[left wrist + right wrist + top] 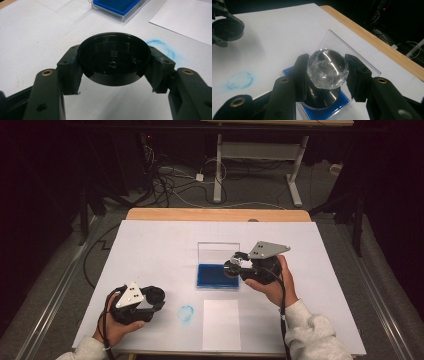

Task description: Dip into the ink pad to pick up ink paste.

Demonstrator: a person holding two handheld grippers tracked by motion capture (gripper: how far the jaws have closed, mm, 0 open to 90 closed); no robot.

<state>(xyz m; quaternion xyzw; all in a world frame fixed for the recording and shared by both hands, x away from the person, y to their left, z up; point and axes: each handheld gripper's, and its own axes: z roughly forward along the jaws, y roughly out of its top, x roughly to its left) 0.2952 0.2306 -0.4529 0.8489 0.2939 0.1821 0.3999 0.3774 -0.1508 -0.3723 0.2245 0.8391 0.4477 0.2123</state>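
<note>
Stamp (325, 72), clear faceted knob on a dark round base: clenched at the knob by the right gripper (326, 71), axis upright, base down on the blue ink pad (217, 275) in its open clear case, mid-counter (150, 245). Black round cap (113, 58): grasped across its rim by the left gripper (113, 62), hollow side up, near-left. Blue ink ring (186, 313) and white paper sheet (221, 325) near the front edge.

Black tongs (150, 299) with brass pivot screws, grey three-cornered plates (130, 295), pale fleecy sleeves (312, 332).
</note>
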